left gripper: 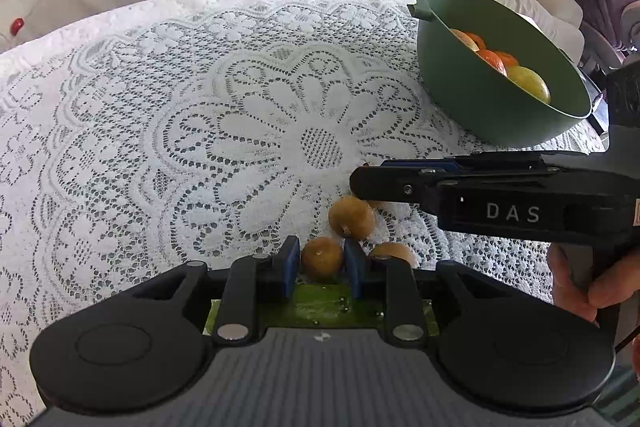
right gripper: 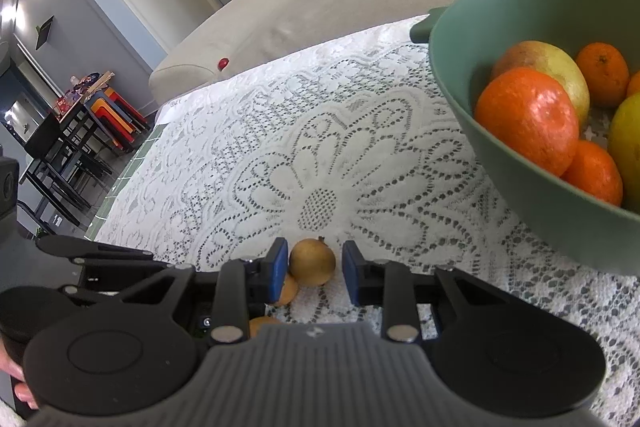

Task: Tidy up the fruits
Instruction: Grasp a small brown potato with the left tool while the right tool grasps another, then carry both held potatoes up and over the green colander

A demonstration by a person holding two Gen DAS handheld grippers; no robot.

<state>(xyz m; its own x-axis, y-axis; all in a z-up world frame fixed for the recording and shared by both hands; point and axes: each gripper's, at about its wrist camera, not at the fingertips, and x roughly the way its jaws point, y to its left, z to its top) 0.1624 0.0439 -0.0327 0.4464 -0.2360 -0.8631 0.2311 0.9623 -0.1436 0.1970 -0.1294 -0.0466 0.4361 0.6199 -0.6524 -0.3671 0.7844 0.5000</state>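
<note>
From the left wrist, the left gripper (left gripper: 321, 267) points steeply down at the lace cloth (left gripper: 168, 131), its blue pads nearly together and pressed on a small brown fruit (left gripper: 322, 259) at 6 o'clock in the view. A second brown fruit (left gripper: 352, 218) lies just beyond it toward 1 o'clock and touches it; a third (left gripper: 394, 251) sits beside the right pad. The right gripper (left gripper: 362, 183) reaches in from 3 o'clock above them, with a hand (left gripper: 580, 283) on its grip. The green bowl (left gripper: 472, 107) stands at 2 o'clock, well apart, already holding oranges and a yellow fruit. To do this step well, the lift should go straight up first, so the neighbours are not knocked, and the squeeze should be kept gentle.

From the right wrist, the right gripper (right gripper: 315, 269) slants down less steeply and brackets a brown fruit (right gripper: 312, 262) at 6 o'clock. The left pad touches it; a thin gap shows at the right pad, so the hold looks incomplete, with jaws narrow. Another fruit (right gripper: 289, 290) peeks below the left pad. The bowl (right gripper: 520, 187) fills 2 to 3 o'clock, near. Centring the fruit between the pads before lifting would likely guard against a slip.
</note>
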